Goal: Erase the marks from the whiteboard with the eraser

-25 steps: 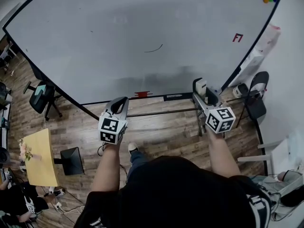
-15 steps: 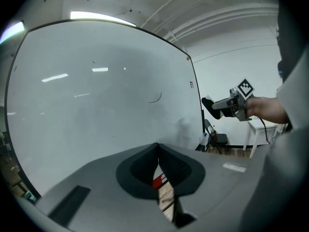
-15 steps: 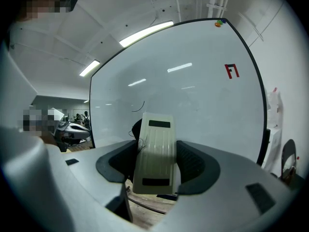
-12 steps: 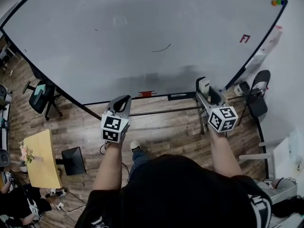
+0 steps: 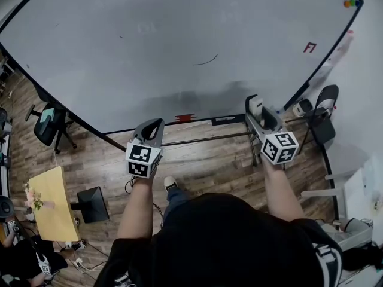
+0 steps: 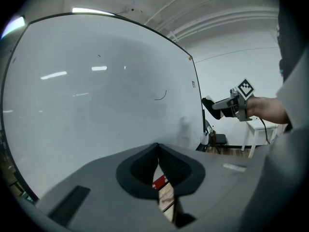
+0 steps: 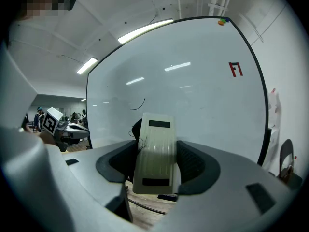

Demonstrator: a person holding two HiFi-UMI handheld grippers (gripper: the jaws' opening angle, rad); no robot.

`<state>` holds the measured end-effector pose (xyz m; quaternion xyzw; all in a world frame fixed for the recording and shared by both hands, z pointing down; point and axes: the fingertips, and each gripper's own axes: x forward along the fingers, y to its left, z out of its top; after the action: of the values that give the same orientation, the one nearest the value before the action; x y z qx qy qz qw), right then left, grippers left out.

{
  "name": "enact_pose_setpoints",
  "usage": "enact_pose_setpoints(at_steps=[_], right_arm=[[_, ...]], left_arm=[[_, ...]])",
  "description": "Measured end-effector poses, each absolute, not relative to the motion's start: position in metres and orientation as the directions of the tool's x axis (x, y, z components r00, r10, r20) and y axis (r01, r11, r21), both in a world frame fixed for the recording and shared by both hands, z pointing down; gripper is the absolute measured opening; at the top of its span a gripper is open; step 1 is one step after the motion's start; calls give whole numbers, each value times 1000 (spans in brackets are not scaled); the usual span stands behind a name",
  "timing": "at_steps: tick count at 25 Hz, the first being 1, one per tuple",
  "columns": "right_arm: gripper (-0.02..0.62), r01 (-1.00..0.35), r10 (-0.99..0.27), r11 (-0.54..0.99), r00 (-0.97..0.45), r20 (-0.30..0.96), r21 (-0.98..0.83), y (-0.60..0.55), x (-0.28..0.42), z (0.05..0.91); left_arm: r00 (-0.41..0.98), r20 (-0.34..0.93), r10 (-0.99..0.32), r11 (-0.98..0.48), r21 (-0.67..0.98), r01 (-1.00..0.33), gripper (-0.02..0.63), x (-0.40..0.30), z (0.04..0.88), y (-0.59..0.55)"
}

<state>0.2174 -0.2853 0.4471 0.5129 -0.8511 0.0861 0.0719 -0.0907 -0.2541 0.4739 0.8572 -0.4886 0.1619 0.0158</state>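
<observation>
right gripper (image 5: pixel 258 108) fingers clamp eraser (image 7: pixel 154 151); left gripper (image 5: pixel 153 125) fingers closed, seemingly empty.

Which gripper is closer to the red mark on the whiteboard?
Right. The right hand-held gripper, holding the eraser, sits below-left of the red mark; the left hand-held gripper is much farther left.

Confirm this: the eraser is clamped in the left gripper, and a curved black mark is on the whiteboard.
Wrong gripper. The eraser is clamped in the right gripper, as the right gripper view shows; the left gripper is shut on nothing. A curved black mark is on the whiteboard.
</observation>
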Motion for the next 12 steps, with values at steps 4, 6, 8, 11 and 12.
enact_pose_setpoints(at_steps=[4, 6, 8, 11, 12], right_arm=[[250, -888, -862, 454, -458, 217, -72, -285, 214, 449], [250, -890, -863, 451, -455, 219, -71, -285, 212, 450], [250, -891, -864, 448, -452, 220, -71, -286, 211, 450], [250, -893, -867, 444, -448, 219, -72, -288, 210, 450], [250, -894, -867, 443, -447, 219, -72, -288, 209, 450]], left_arm=[[476, 292, -830, -527, -130, -840, 11, -94, 475, -257], [479, 293, -828, -531, -130, -838, 11, -96, 476, -258], [481, 294, -826, -533, -129, -836, 11, -97, 476, -260], [484, 293, -825, -535, -129, -835, 11, -99, 474, -262], [485, 292, -824, -536, -130, -834, 11, -99, 474, -262]])
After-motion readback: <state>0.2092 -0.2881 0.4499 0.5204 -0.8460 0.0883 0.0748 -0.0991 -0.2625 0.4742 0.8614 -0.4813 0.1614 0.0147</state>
